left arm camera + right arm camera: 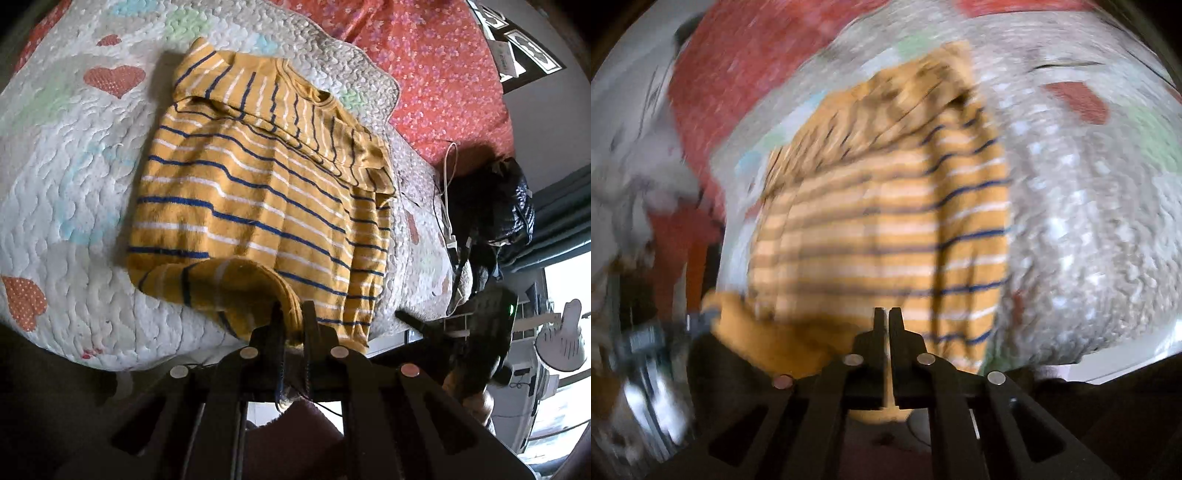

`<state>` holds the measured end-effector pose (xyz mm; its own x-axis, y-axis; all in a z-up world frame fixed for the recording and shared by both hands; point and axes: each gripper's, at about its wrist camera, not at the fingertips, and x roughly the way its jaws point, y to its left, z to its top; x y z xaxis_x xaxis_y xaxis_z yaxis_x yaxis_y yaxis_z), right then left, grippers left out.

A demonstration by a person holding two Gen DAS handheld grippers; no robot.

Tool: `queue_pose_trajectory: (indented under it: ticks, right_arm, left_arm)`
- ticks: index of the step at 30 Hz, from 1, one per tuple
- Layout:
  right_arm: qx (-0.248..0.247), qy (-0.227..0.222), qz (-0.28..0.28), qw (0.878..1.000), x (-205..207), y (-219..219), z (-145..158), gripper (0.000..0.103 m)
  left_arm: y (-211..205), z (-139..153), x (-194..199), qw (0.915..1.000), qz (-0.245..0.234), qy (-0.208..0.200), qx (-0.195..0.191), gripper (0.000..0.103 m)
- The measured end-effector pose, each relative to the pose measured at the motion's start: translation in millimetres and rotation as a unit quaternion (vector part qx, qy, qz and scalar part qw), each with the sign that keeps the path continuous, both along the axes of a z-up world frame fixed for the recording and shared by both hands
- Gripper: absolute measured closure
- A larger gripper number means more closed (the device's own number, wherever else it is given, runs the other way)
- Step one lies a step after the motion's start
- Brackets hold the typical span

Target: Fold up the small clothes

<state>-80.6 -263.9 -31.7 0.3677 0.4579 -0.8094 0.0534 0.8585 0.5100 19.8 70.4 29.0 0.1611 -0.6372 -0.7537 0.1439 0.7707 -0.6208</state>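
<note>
Left wrist view: the left tongs (292, 317) pinch the near hem of a yellow striped shirt (258, 192) that lies on a quilt (74, 184) with hearts, spread over a red floral sheet (436, 66) — no writing is legible. Right tongs (885, 318) look nearly closed in a blurred frame; whether cloth sits between them I cannot tell.
</note>
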Motion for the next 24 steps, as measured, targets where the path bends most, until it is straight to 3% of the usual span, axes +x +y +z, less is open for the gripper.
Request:
queue_pose_trajectory:
  ticks: [1,2,5,8,10,14,19,20,21,22,24]
  right_arm:
    - [-0.008,0.027,0.014,1.0,-4.1,9.1,-10.5,0.041]
    - [-0.01,0.04,0.012,0.999,-7.8,12.0,-16.2,0.031]
    - [0.036,0.073,-0.058,0.995,-20.7,-5.0,-37.0,0.031]
    - [0.089,0.121,-0.144,0.978,-28.9,-28.0,-64.1,0.028]
    - [0.125,0.146,-0.164,0.968,-32.8,-30.1,-78.8,0.027]
    - [0.164,0.154,-0.168,0.96,-29.9,-16.9,-96.2,0.026]
    - [0.181,0.125,-0.14,0.965,-18.3,5.8,-91.4,0.027]
    - [0.19,0.121,-0.132,0.965,-17.9,8.2,-87.9,0.042]
    - [0.196,0.12,-0.124,0.965,-15.8,7.9,-82.0,0.072]
    - [0.199,0.119,-0.117,0.966,-15.7,6.5,-78.8,0.084]
    - [0.184,0.093,-0.113,0.972,-13.1,1.8,-60.1,0.092]
  left_arm:
    - [0.8,-2.6,1.0,1.0,0.002,0.003,-0.001,0.095]
    - [0.4,-4.0,2.5,1.0,0.003,0.005,-0.003,0.095]
    - [0.9,-3.8,4.5,1.0,0.005,0.003,-0.008,0.095]
    - [3.5,-2.7,3.4,0.9999,0.005,0.002,-0.012,0.095]
    - [4.5,-2.7,2.3,0.9999,0.005,0.002,-0.015,0.095]
    - [6.4,-2.8,-1.6,0.9998,0.008,0.003,-0.021,0.095]
    - [8.4,-2.1,-2.6,0.9996,0.012,0.003,-0.026,0.095]
    - [9.0,-2.0,-2.2,0.9995,0.014,0.004,-0.027,0.095]
    - [9.9,-1.9,-1.9,0.9995,0.015,0.003,-0.027,0.095]
    - [11.5,-1.3,-1.6,0.9994,0.018,0.003,-0.028,0.095]
    - [14.9,0.7,-1.0,0.9993,0.021,0.002,-0.032,0.095]
